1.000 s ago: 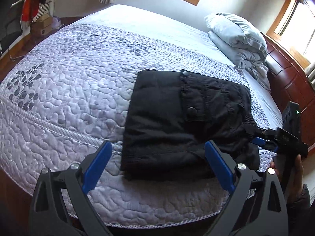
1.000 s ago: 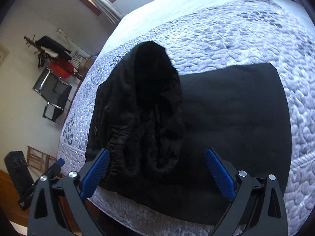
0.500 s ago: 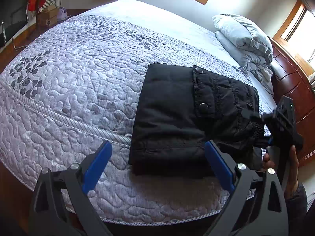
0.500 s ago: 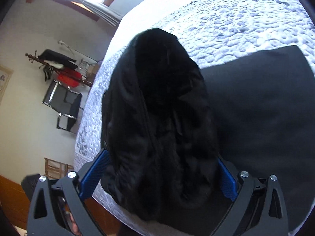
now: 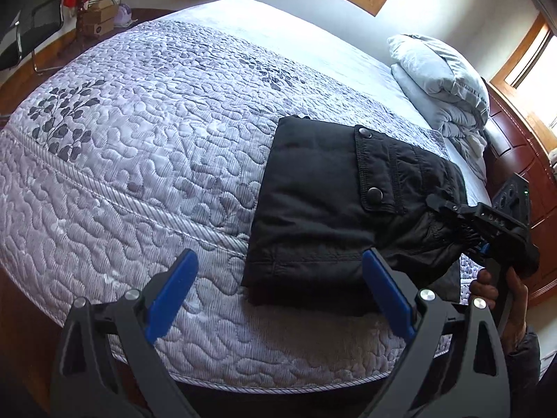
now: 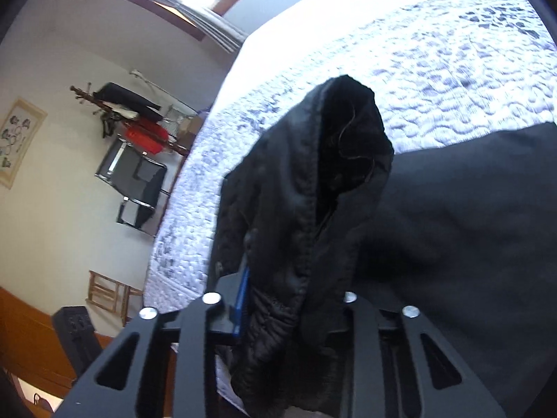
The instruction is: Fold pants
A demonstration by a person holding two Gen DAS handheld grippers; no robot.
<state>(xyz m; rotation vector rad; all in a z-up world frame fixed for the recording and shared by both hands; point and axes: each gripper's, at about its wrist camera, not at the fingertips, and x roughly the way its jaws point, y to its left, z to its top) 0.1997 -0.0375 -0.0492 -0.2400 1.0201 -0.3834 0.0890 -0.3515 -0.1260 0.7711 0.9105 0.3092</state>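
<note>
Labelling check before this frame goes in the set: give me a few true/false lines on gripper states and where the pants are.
1. The right gripper is shut on the black pants. True.
2. The left gripper is clamped on the pants. False: it is open, with nothing between its fingers.
3. The pants lie on the quilted bed. True.
4. The pants are spread out flat at full length. False: they are folded into a compact stack.
5. A pillow lies on the pants. False: it sits apart, near the headboard.
</note>
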